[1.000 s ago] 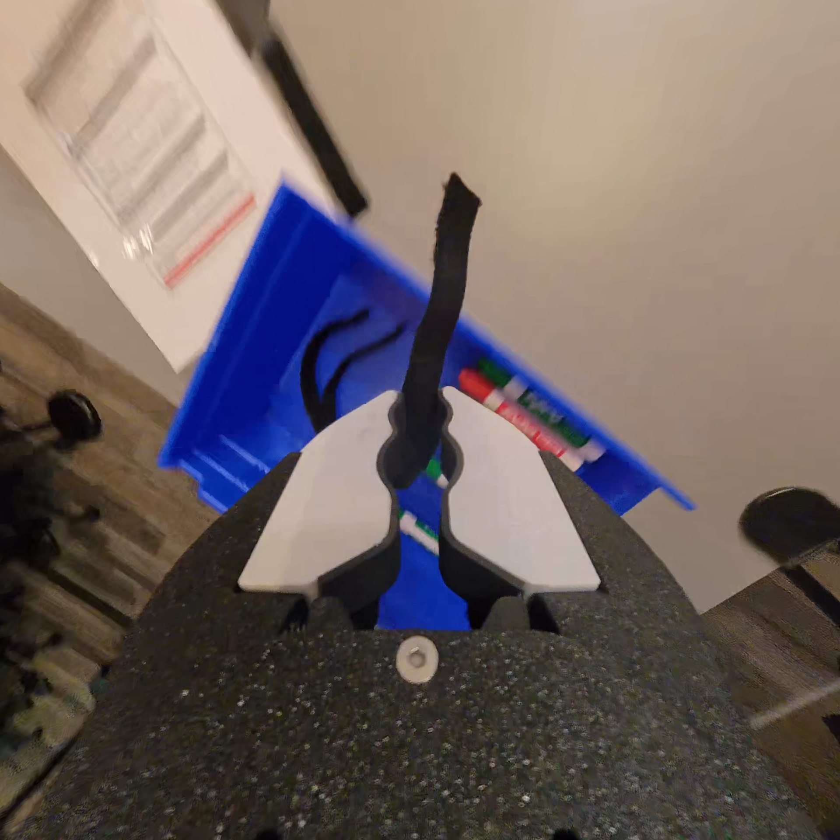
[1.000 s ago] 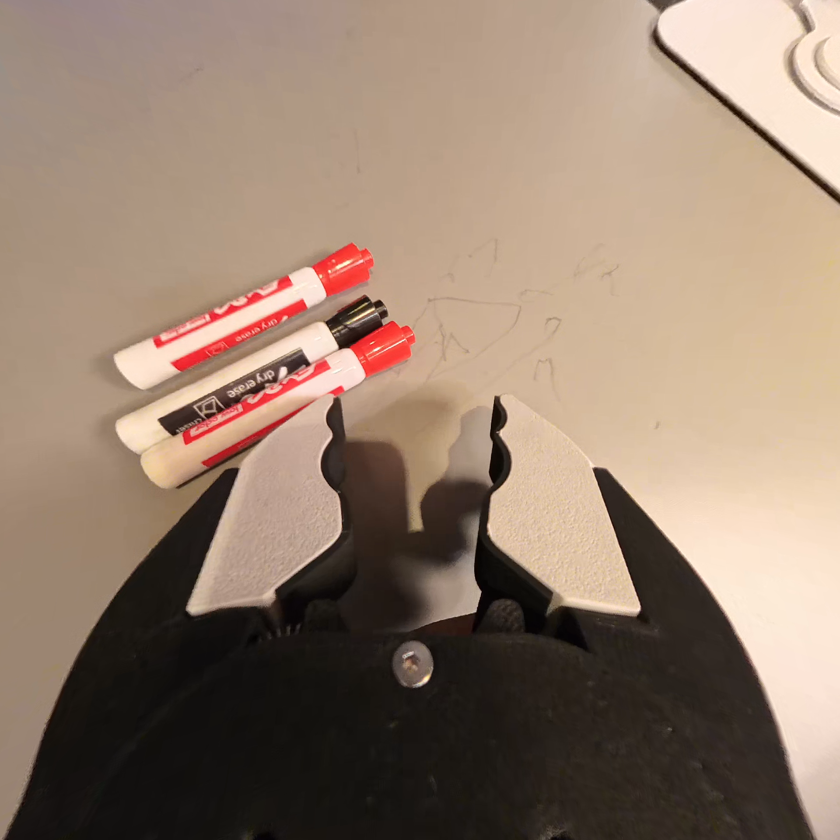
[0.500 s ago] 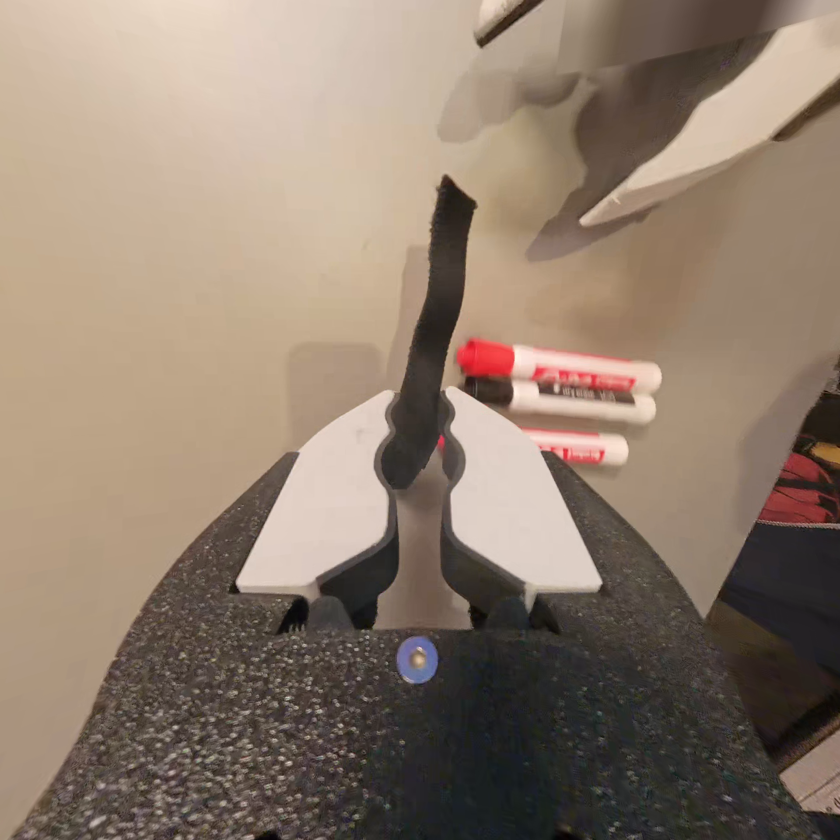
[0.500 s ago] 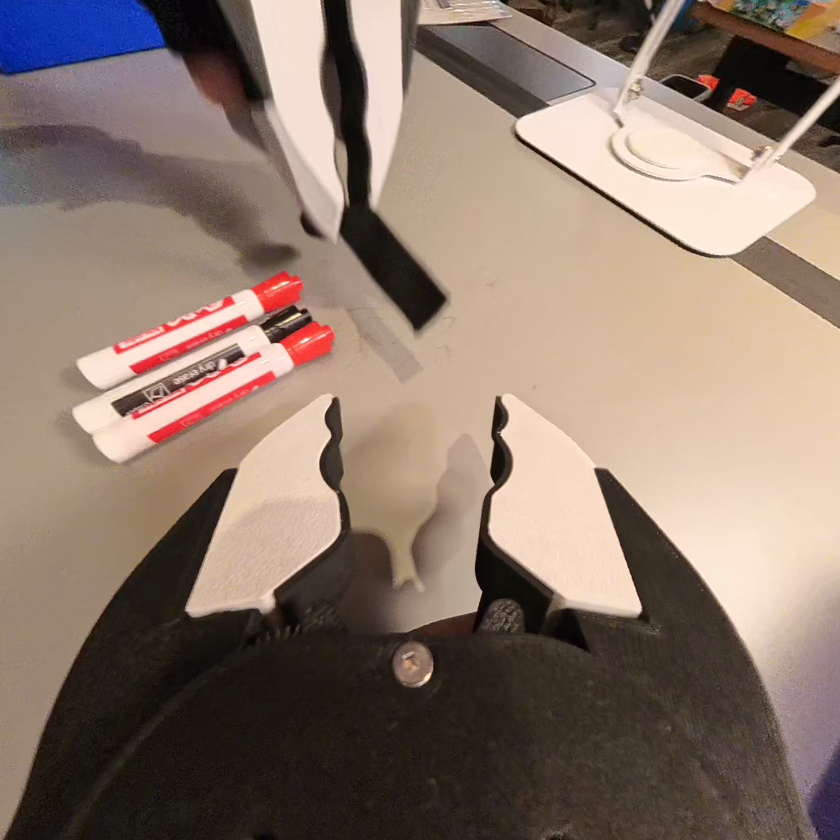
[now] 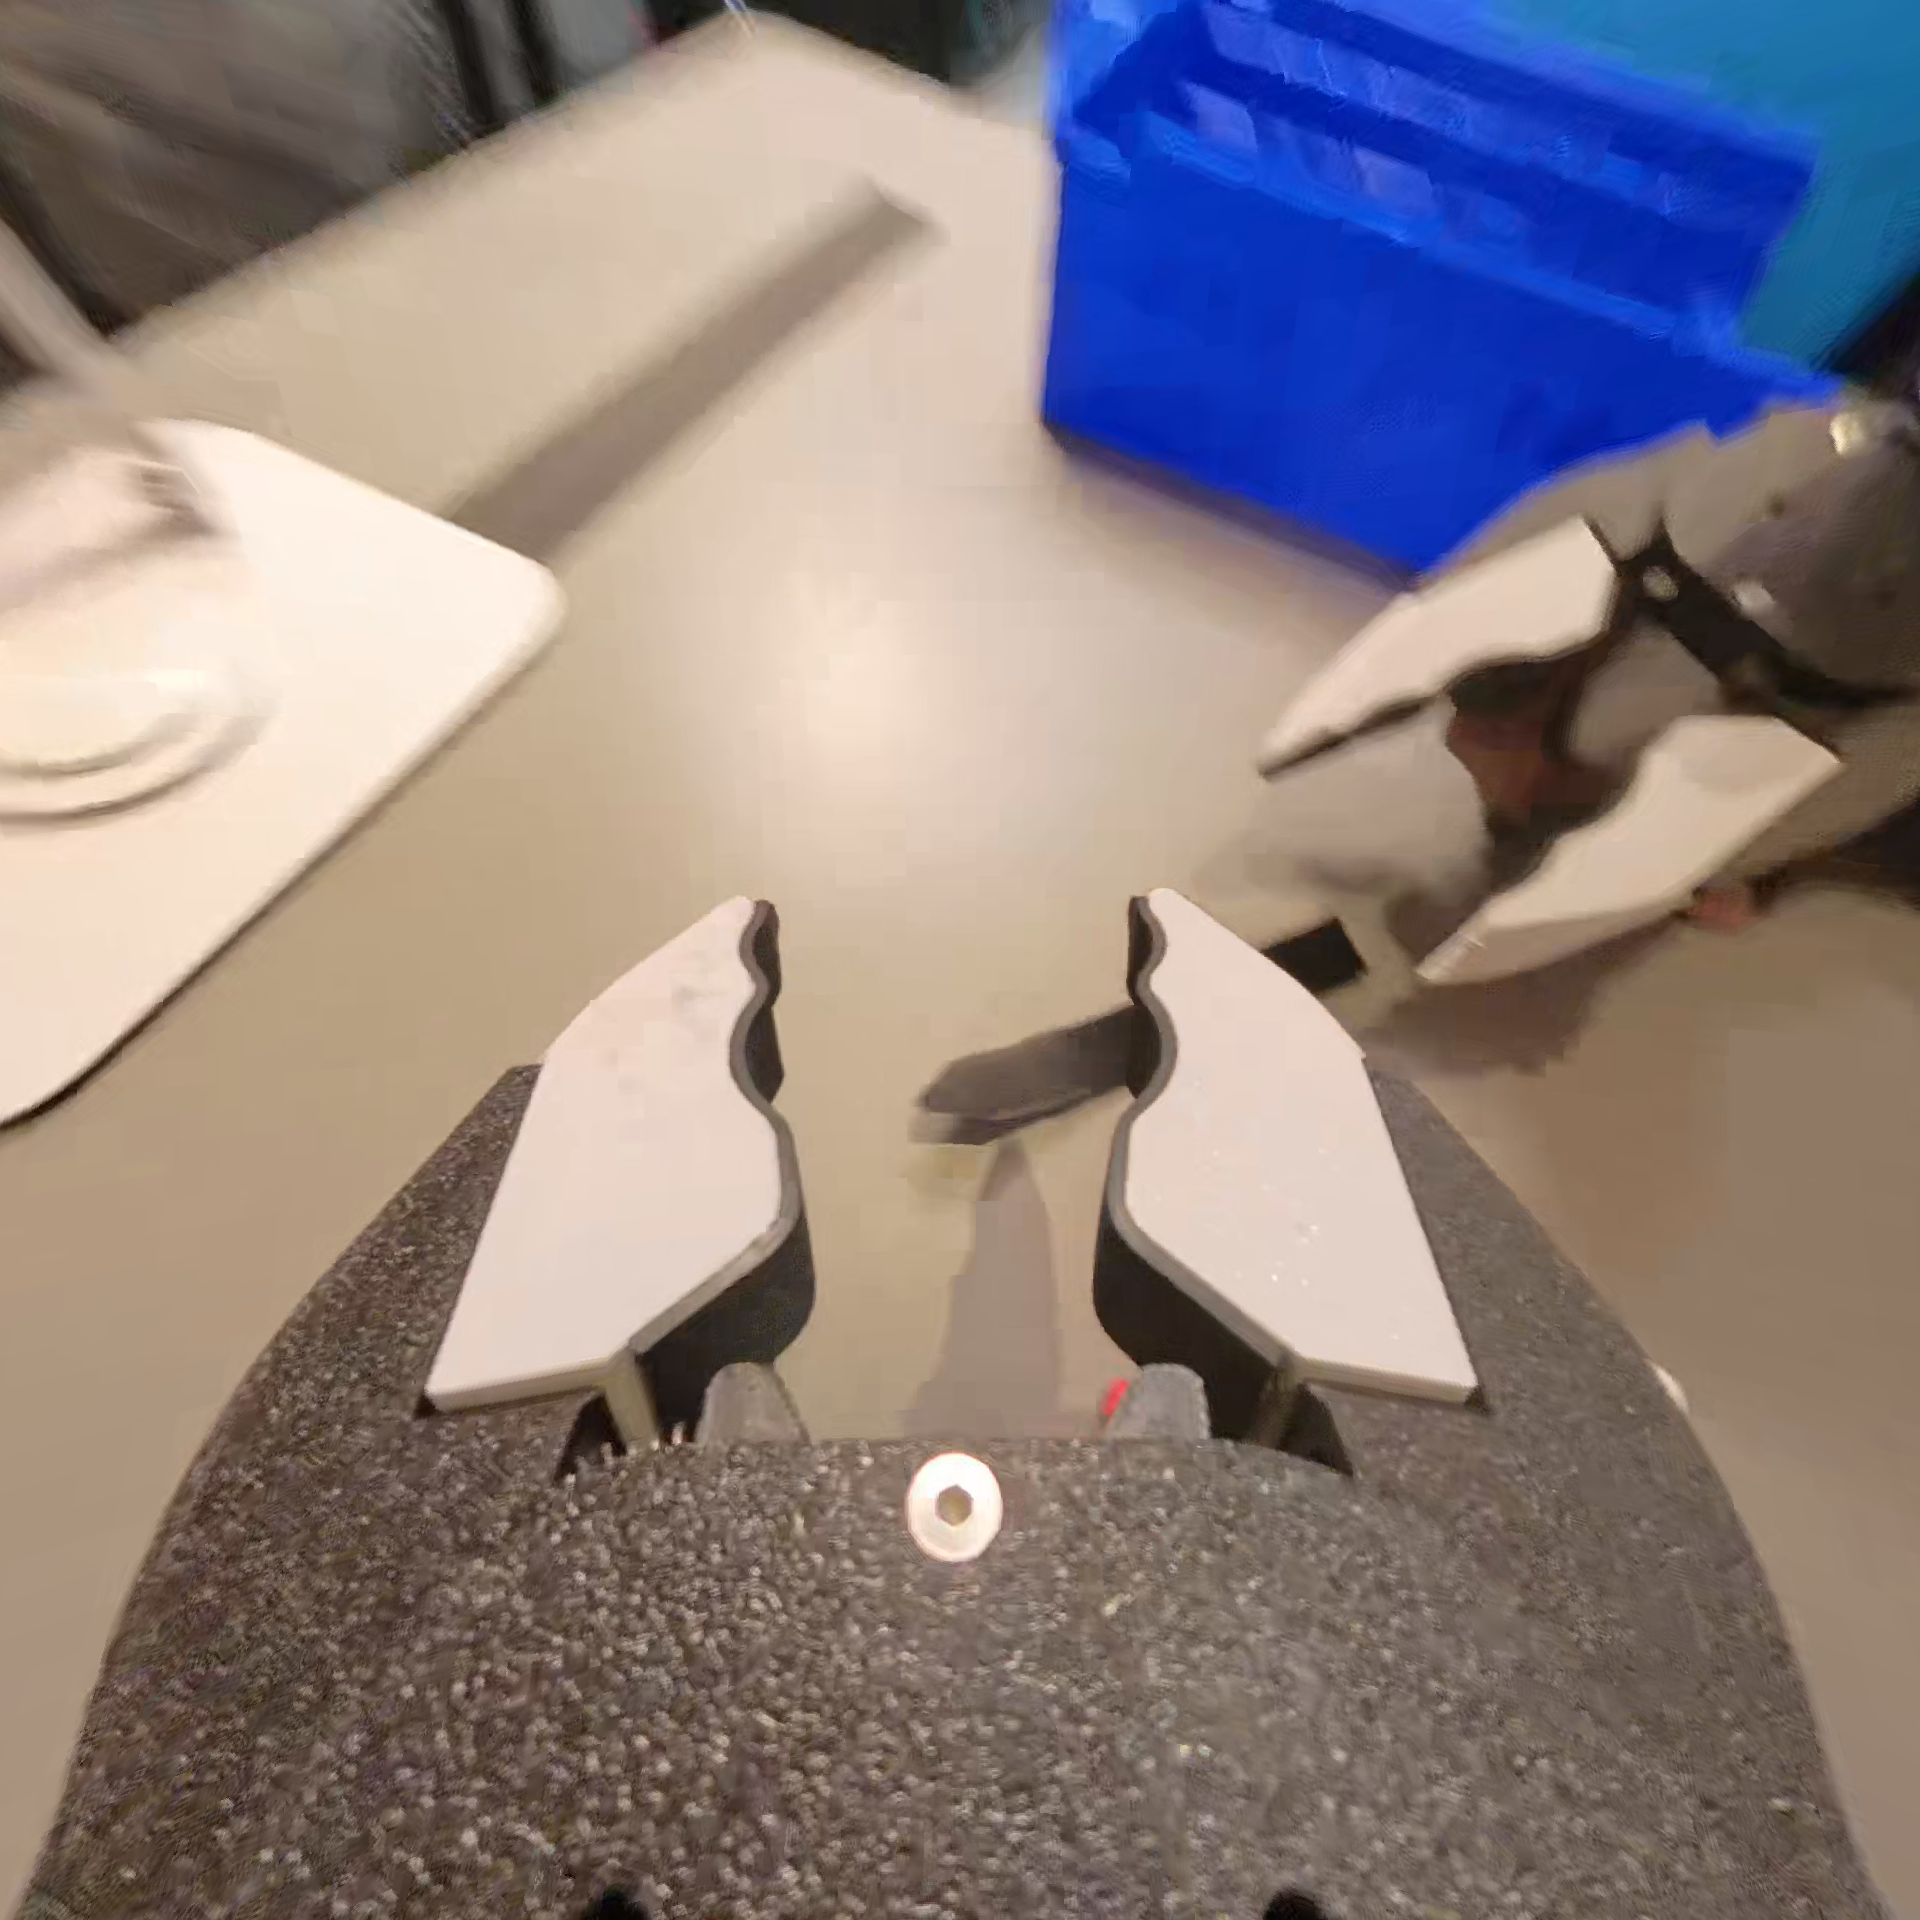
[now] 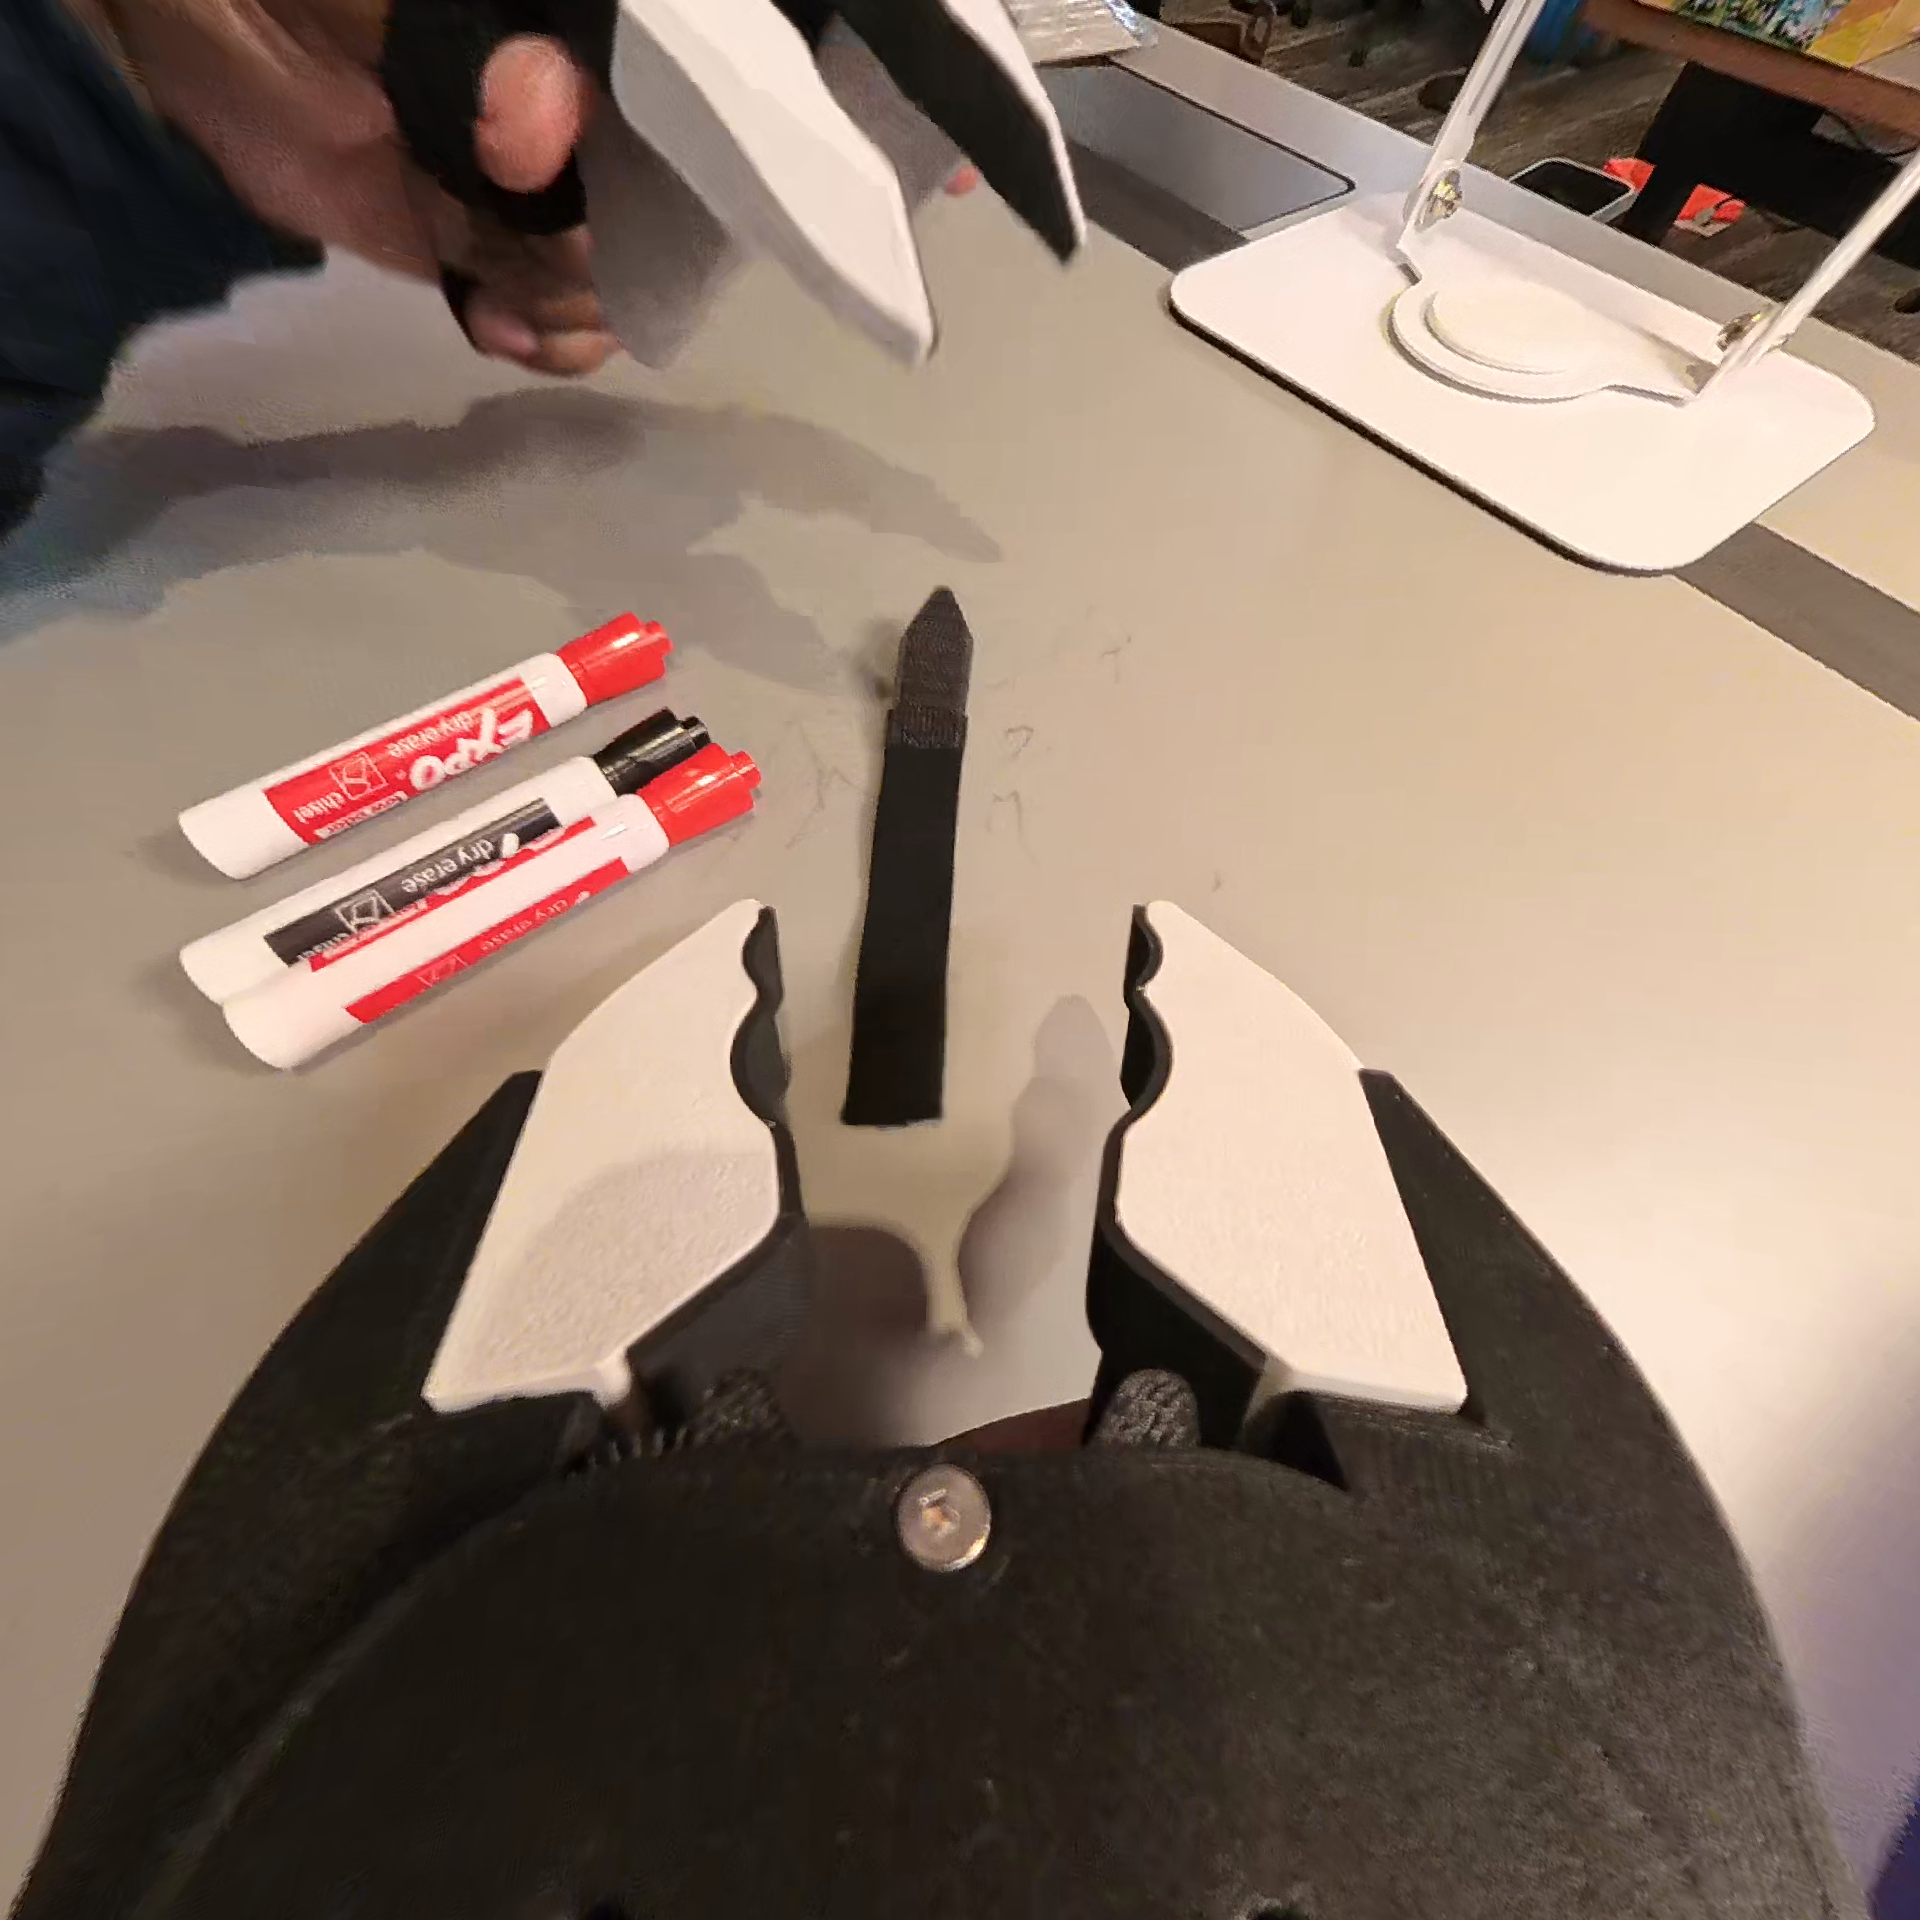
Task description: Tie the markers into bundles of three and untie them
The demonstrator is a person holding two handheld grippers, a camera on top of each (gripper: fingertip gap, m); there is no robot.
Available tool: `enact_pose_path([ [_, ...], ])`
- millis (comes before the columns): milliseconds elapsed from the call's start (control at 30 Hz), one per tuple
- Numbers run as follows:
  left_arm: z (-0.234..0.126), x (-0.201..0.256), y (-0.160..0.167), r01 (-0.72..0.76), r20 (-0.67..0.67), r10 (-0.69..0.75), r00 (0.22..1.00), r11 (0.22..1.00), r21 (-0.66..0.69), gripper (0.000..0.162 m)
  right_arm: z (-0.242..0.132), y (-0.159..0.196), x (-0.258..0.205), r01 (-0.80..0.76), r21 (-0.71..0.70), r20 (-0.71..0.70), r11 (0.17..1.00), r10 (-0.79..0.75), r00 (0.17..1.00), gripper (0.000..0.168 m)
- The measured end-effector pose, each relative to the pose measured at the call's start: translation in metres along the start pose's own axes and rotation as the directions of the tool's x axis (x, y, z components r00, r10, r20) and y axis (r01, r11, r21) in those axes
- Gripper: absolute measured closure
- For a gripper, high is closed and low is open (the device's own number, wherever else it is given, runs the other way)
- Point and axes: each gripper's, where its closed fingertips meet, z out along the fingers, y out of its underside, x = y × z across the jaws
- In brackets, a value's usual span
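Observation:
Three dry-erase markers lie side by side on the grey table (image 6: 1351, 779): a red one (image 6: 426, 743), a black one (image 6: 447, 862) and another red one (image 6: 488, 904). A black strap (image 6: 909, 894) lies flat on the table just right of them. It also shows in the left wrist view (image 5: 1029, 1070), blurred. My right gripper (image 6: 951, 914) is open and empty, hovering over the strap's near end without touching it. My left gripper (image 5: 951, 914) is open and empty. It shows in the right wrist view (image 6: 992, 296) raised above the table beyond the markers.
A white stand base (image 6: 1507, 416) sits at the far right, with a recessed grey strip (image 6: 1195, 145) behind it. A blue bin (image 5: 1403, 281) stands on the table. A gloved hand (image 6: 488, 156) holds the left gripper.
My left gripper held the black strap upright, then opened and let it go; the strap now lies on the table before the right gripper. The left gripper swung away. The right stayed open.

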Motion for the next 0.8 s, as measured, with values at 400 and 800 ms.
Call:
enact_pose_path([
  [400, -0.035, -0.051, 0.019, 0.176, 0.114, -0.228, 0.967, 0.922, 0.344, 0.082, 0.053, -0.029, -0.054, 0.04, -0.018, 0.152, 0.999, -0.037, 0.988, 0.109],
  [800, -0.039, -0.031, 0.039, 0.216, 0.091, -0.247, 0.965, 0.94, 0.264, 0.091, 0.053, -0.051, -0.063, 0.16, 0.153, 0.166, 0.975, -0.185, 0.969, 0.116],
])
